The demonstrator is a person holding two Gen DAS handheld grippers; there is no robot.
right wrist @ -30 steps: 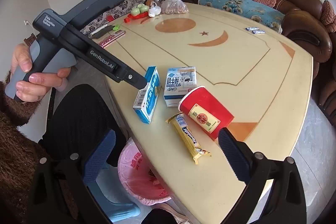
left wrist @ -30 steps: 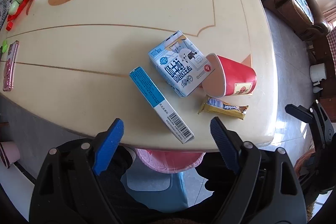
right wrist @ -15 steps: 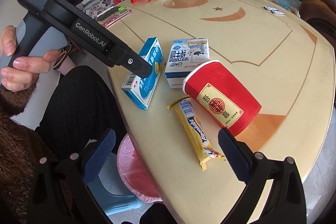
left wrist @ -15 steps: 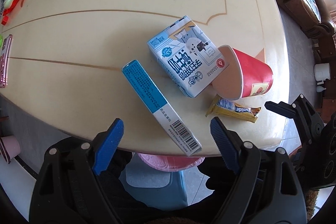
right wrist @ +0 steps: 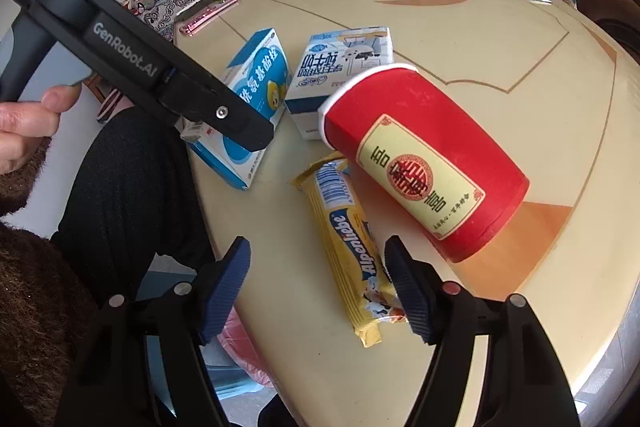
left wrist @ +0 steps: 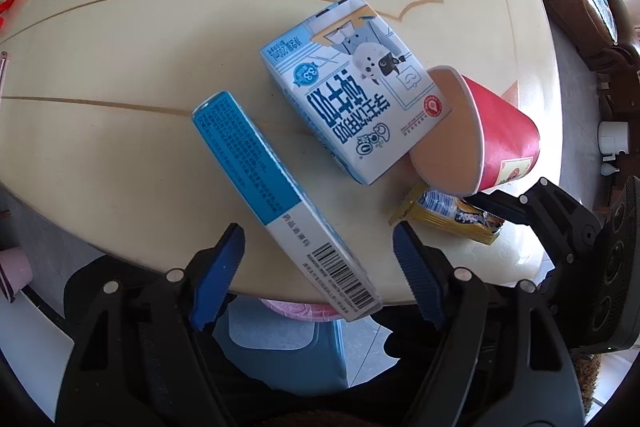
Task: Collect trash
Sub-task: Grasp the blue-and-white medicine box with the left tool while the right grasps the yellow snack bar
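Right wrist view: right gripper (right wrist: 318, 281) jaws closing, candy wrapper (right wrist: 347, 245) lying flat between them, pads not yet on it. Looks light, crinkly, slippery; pinch across its near end. Left gripper (left wrist: 318, 259) closing astride the blue box (left wrist: 276, 195)

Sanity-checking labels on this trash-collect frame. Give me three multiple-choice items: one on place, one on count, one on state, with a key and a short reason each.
1. The yellow candy wrapper lies:
A. inside the cup
B. on the table, between the right tongs' fingers
C. on the floor

2. Trash items grouped near the table edge:
A. two
B. four
C. six

3. The red paper cup is:
A. upright
B. crushed flat
C. on its side

Key: 1 B, the wrapper's near end sits between the closing fingers; 2 B, medicine box, milk carton, cup, wrapper; 3 C, its rim faces sideways toward the carton.
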